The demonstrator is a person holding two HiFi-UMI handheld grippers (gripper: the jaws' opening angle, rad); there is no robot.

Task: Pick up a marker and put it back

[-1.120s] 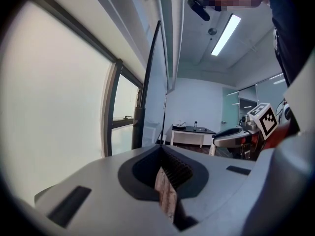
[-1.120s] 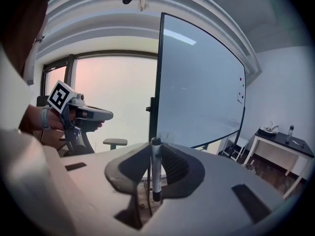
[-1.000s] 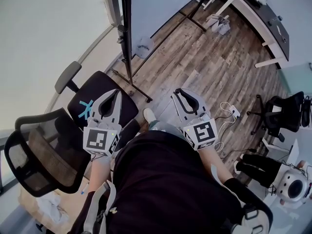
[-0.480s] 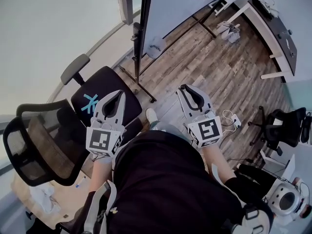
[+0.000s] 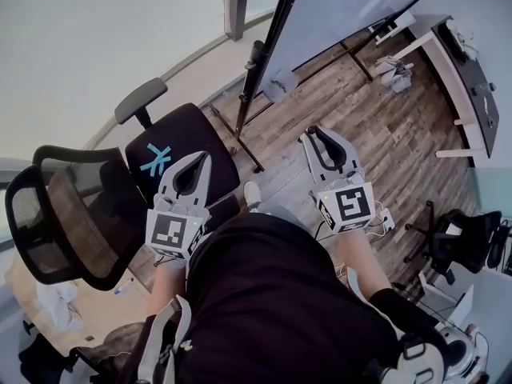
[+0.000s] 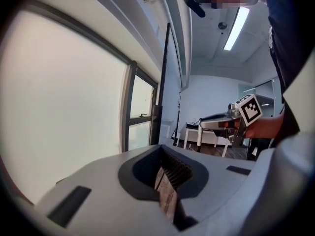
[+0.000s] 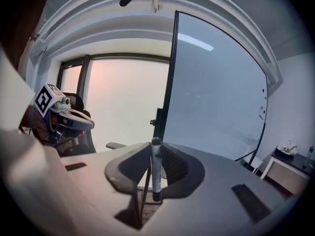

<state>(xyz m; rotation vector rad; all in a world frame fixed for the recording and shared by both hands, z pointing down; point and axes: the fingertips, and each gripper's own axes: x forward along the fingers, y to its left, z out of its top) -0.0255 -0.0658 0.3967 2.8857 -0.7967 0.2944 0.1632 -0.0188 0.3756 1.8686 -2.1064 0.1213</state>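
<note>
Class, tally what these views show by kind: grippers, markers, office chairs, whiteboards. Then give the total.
Grippers: 2, the left gripper and the right gripper
Markers: 1, the marker upright between the right gripper's jaws
Office chairs: 2, the mesh chair and the far chair
Whiteboards: 1, the whiteboard
Total: 6

Marker [image 7: 156,171] grey, black ends; chair [image 5: 190,134] black, teal logo; floor [image 5: 360,102] brown planks.
</note>
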